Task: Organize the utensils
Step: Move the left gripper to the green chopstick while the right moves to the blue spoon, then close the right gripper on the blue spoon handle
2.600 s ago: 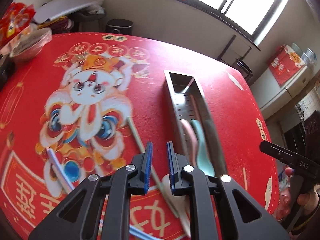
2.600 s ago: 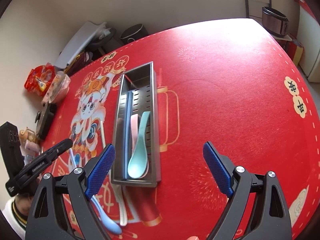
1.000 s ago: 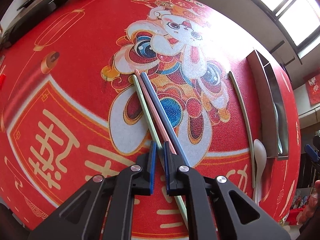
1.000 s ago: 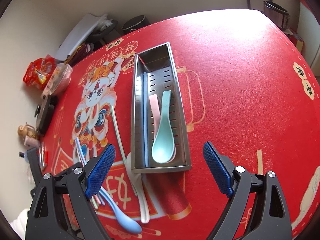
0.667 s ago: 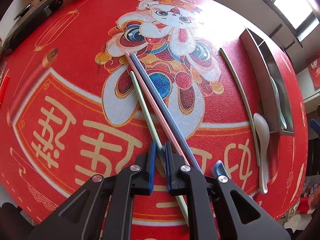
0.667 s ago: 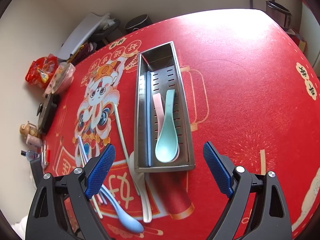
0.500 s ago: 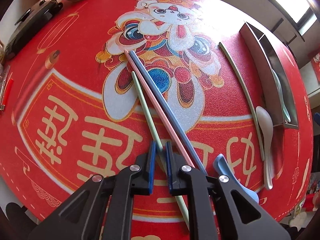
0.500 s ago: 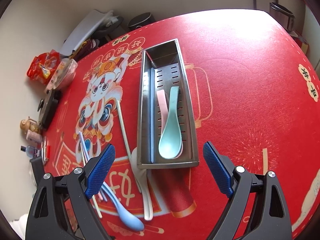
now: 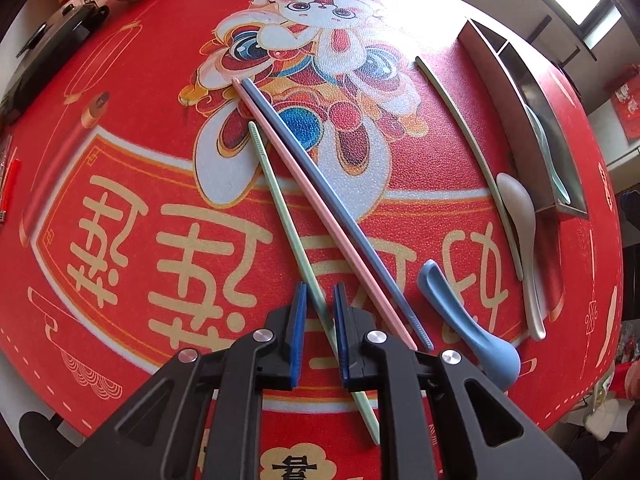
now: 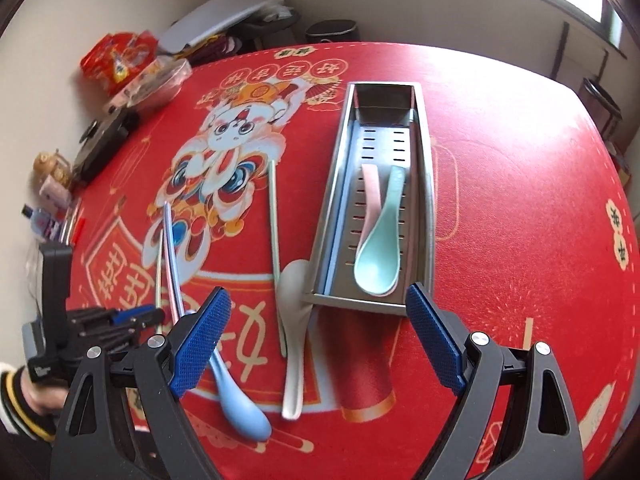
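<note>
We look down on a red mat (image 9: 120, 184) w/ rabbit print. L gripper (image 9: 320, 322): jaws just been opening, now a narrow gap, green chopstick (image 9: 280, 208) running between the pads; we can't tell if the pads touch it. Pink chopstick (image 9: 320, 208) and blue chopstick (image 9: 332, 200) lie side by side just right of the green one, touching each other. Blue spoon (image 9: 464, 320) near their ends, bowl toward us. White spoon (image 10: 294, 312) beside the steel tray (image 10: 424, 152), its bowl at the tray's near corner; a second green chopstick (image 10: 273, 216) lies alongside it. In the tray: teal spoon (image 10: 380, 256) over pink spoon (image 10: 370, 184). R gripper (image 10: 316, 340): spread wide, nothing in it, above the tray's near end.
</note>
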`<act>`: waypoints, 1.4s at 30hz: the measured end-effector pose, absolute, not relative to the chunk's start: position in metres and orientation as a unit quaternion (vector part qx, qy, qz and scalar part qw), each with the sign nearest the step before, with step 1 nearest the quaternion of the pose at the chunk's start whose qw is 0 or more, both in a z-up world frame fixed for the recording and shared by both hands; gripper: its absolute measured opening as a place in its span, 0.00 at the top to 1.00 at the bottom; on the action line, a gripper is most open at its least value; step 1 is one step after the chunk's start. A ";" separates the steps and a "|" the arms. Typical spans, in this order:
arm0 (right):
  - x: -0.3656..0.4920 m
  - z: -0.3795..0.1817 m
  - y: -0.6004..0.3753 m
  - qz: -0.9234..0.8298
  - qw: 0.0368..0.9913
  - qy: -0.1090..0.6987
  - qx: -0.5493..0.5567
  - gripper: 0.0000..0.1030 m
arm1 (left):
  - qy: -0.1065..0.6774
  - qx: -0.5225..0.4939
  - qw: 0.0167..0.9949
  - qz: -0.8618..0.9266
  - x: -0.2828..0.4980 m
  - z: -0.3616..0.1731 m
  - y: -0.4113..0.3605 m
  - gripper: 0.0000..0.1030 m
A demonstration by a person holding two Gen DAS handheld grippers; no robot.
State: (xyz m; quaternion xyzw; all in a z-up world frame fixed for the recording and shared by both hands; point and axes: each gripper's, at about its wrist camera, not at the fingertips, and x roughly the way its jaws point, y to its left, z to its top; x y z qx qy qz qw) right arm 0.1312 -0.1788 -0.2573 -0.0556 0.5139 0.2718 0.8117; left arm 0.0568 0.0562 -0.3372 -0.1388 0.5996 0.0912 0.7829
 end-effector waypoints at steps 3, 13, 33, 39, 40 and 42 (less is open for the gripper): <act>0.115 -0.264 -0.161 0.308 0.789 0.526 -0.079 0.21 | 0.595 -0.124 0.790 0.077 0.045 -0.337 0.048 0.87; 0.052 -0.305 -0.100 0.345 0.722 0.553 -0.231 0.59 | 0.570 -0.149 0.808 0.018 0.004 -0.339 0.046 0.89; 0.015 -0.338 -0.075 0.259 0.708 0.551 -0.359 0.71 | 0.567 -0.144 0.809 -0.061 -0.003 -0.341 0.064 0.89; 0.049 -0.327 -0.106 0.251 0.724 0.618 -0.178 0.74 | 0.571 -0.139 0.806 -0.068 -0.001 -0.340 0.066 0.89; 0.055 -0.327 -0.113 0.246 0.724 0.629 -0.141 0.74 | 0.572 -0.136 0.806 -0.069 -0.001 -0.340 0.066 0.89; 0.067 -0.327 -0.131 0.243 0.720 0.648 -0.048 0.75 | 0.573 -0.132 0.806 -0.071 0.000 -0.340 0.065 0.89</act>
